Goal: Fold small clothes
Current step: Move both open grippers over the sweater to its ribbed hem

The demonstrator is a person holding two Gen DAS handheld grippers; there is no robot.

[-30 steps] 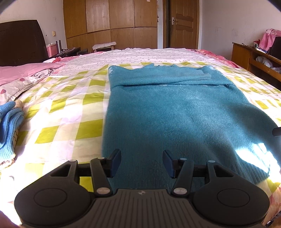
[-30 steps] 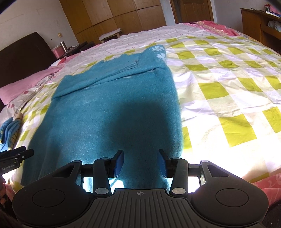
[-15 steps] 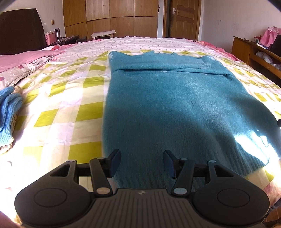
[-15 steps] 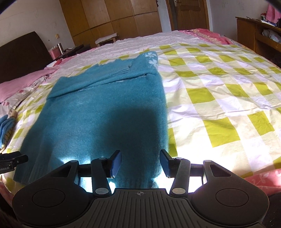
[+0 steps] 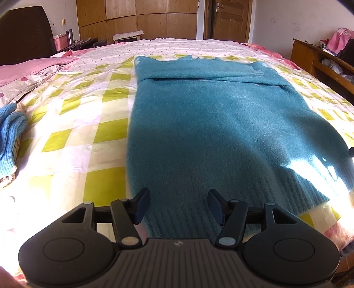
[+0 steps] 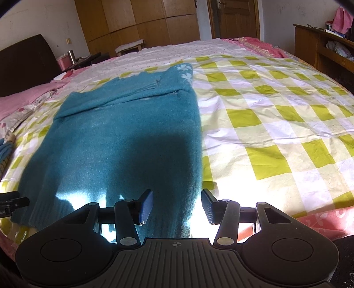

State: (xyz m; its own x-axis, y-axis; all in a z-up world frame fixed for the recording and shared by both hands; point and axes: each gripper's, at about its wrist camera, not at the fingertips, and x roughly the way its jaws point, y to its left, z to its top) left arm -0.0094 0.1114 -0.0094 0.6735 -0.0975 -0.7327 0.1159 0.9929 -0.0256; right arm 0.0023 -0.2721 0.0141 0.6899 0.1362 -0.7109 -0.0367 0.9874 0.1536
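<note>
A teal knitted sweater (image 5: 210, 115) lies flat on the bed, its sleeves folded across the far end; it also shows in the right wrist view (image 6: 124, 137). My left gripper (image 5: 178, 205) is open and empty, just above the sweater's near left hem corner. My right gripper (image 6: 176, 205) is open and empty, just above the near right hem corner. The left gripper's tip (image 6: 13, 200) shows at the left edge of the right wrist view.
The bed has a yellow-green checked sheet (image 6: 265, 124). A light blue knit garment (image 5: 10, 135) lies at the left. Pink pillows (image 5: 26, 68) and a dark headboard (image 5: 24, 46) are far left. A wooden shelf (image 5: 320, 59) stands at the right, wardrobes (image 5: 137, 17) behind.
Both grippers have drawn back towards the near edge of the bed and dropped lower over the sweater's hem. Both stay open and the sweater has not moved.
</note>
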